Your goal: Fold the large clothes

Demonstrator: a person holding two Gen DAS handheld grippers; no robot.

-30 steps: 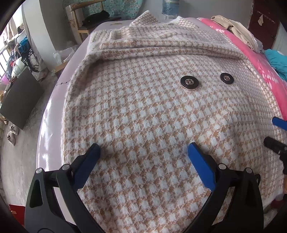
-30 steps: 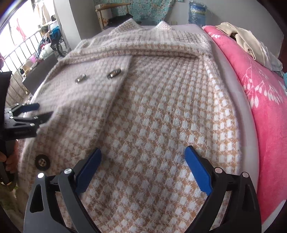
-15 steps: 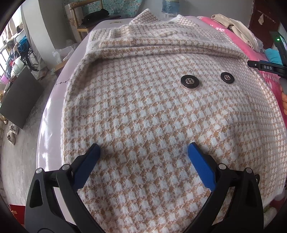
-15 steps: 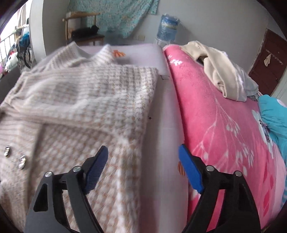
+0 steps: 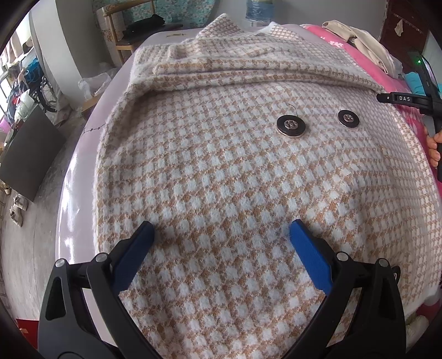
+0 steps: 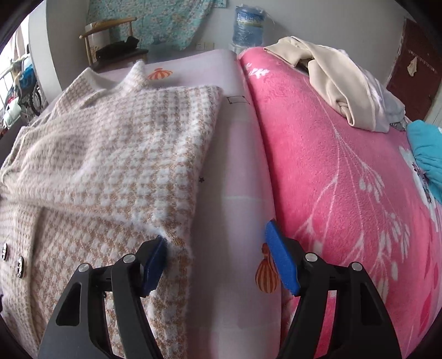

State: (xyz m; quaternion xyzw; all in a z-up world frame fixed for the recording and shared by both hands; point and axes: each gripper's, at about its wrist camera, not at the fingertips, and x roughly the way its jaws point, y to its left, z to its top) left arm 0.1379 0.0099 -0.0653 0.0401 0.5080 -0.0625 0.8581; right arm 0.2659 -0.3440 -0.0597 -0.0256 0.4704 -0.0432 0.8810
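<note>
A tan-and-white houndstooth coat (image 5: 221,171) lies spread on the pale lilac bed sheet (image 5: 74,176), with two black round buttons (image 5: 291,125) on its front and a sleeve folded across the upper part. My left gripper (image 5: 221,237) is open and empty, low over the coat's lower front. My right gripper (image 6: 215,248) is open and empty at the coat's right edge (image 6: 176,193); its left pad (image 6: 154,262) touches the fluffy edge, its right pad is over the sheet (image 6: 234,154). The right gripper's body shows at the right edge of the left wrist view (image 5: 414,96).
A pink floral blanket (image 6: 345,179) covers the bed's right side, with a cream garment (image 6: 339,82) and a teal cloth (image 6: 425,149) on it. A wooden chair (image 6: 110,41) and a water bottle (image 6: 247,26) stand beyond the bed. The floor lies left of the bed (image 5: 30,193).
My right gripper moved from over the coat's lower front up and right to the coat's right edge, beside the pink blanket. My left gripper stayed in place.
</note>
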